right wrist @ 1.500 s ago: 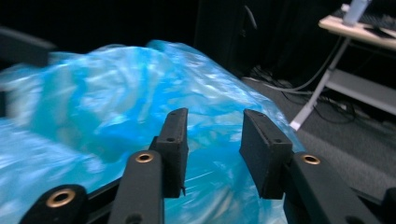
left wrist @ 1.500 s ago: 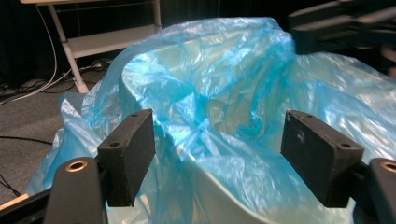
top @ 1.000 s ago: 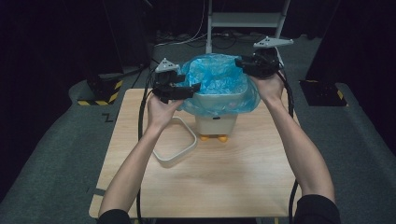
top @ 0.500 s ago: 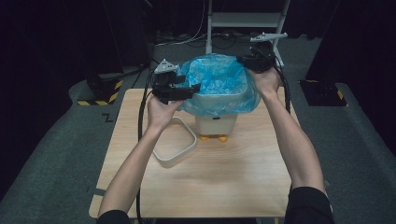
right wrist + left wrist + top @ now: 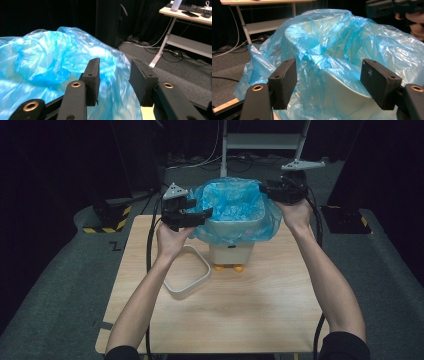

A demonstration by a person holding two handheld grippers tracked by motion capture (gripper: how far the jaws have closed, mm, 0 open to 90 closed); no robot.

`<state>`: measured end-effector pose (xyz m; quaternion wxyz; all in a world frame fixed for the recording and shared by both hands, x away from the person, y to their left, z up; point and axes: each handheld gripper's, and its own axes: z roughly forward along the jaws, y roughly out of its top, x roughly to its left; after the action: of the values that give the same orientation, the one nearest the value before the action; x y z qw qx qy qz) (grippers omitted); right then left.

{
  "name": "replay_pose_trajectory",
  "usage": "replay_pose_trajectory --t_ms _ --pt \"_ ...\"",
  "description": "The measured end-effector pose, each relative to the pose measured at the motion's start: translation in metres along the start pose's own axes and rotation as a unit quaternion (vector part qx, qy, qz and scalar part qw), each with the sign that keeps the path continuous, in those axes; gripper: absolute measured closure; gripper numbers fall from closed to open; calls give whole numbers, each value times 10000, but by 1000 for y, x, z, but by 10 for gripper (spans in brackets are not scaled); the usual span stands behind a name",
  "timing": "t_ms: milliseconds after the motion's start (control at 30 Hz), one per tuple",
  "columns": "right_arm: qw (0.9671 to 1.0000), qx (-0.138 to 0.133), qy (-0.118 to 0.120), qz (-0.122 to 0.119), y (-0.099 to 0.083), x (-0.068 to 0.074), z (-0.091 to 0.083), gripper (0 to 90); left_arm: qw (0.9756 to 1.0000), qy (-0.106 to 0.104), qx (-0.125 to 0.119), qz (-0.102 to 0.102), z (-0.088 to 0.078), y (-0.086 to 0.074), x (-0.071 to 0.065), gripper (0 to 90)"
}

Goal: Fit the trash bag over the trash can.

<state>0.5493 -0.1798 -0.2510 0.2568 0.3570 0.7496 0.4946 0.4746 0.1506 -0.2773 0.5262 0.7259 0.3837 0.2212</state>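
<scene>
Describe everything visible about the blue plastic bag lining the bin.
The blue bag is thin, crinkled, translucent plastic. It lines a small white bin standing on orange feet on the wooden table, its mouth open and its edge folded out over the rim, draping loosely down the sides. The left gripper has open jaws astride the bag's folded edge; the right gripper is at its far edge, jaws apart, not clamping it.

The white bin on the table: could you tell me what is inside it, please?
A blue plastic bag lines the white bin, its edge draped over the rim. Anything under the bag is covered.

Both arms outstretched — left tool (image 5: 202,213) open, right tool (image 5: 266,190) just reopening.
</scene>
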Motion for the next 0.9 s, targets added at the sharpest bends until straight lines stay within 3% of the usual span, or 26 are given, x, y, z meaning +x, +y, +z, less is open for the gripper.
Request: replay_pose_trajectory --t_ms 167,333,433,533,633,767,900 --pt "10000 -16 -62 27 -11 4 -18 570 9999 90 -111 -36 -7 0 2 303" --pt "10000 -88 -12 35 -20 6 -33 570 9991 277 -245 -214 -16 -6 9 330" --pt "9999 -104 -16 40 -25 7 -37 574 9978 526 -323 -225 -20 -11 11 427" --pt "10000 -43 -23 11 -33 9 -40 580 9976 543 -356 -250 -23 -15 14 467" --pt "10000 -1 -52 -25 -40 10 -41 590 9975 572 -306 -280 -24 -18 18 510" --pt "9998 159 -74 12 -49 10 -41 593 9972 697 17 -279 -15 -24 24 580" --pt "9999 -38 -83 51 -54 10 -52 590 9966 735 19 -369 -16 -35 29 556"
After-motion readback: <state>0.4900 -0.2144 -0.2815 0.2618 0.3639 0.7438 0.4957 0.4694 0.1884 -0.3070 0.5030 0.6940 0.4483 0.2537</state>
